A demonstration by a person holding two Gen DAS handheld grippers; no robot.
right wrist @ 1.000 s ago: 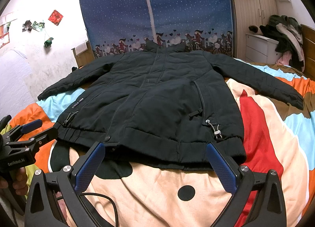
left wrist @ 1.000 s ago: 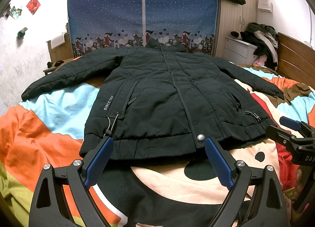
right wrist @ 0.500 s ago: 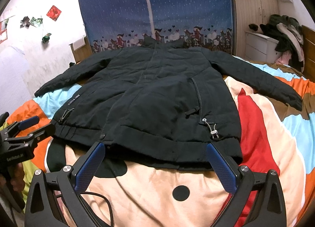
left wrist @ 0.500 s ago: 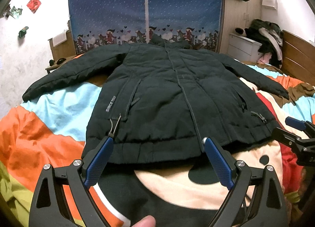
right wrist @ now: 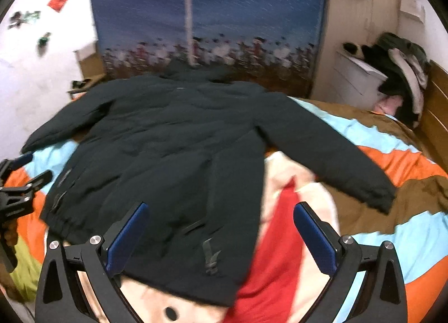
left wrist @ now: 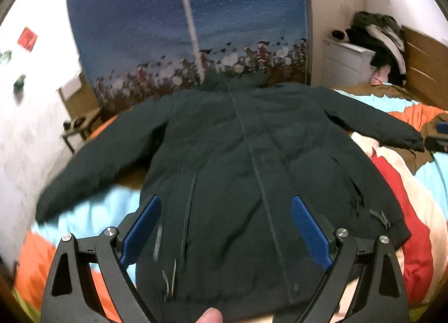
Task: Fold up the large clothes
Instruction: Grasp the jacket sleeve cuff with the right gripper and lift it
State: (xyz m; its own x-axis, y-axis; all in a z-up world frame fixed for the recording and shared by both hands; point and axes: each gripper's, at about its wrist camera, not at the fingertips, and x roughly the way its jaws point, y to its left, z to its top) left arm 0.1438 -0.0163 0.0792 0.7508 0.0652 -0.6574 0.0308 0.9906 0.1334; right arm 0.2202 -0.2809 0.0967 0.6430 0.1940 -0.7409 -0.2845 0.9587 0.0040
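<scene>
A large black padded jacket (left wrist: 252, 160) lies flat and face up on the bed, sleeves spread out to both sides, collar at the far end. It also shows in the right wrist view (right wrist: 173, 149). My left gripper (left wrist: 224, 227) is open and empty, above the jacket's lower front near the hem. My right gripper (right wrist: 221, 230) is open and empty, above the jacket's right hem corner and the bedspread. The left gripper shows at the left edge of the right wrist view (right wrist: 16, 183). Both views are motion-blurred.
The bed carries a bright bedspread (right wrist: 378, 225) in orange, light blue, red and cream. A blue patterned wardrobe (left wrist: 184, 29) stands behind the bed. A white cabinet with piled clothes (right wrist: 392, 71) and a wooden headboard (left wrist: 425, 65) are on the right. A small side table (left wrist: 81, 124) stands at left.
Both grippers have moved forward over the jacket, past its hem. The jacket itself lies as before. Both stay open.
</scene>
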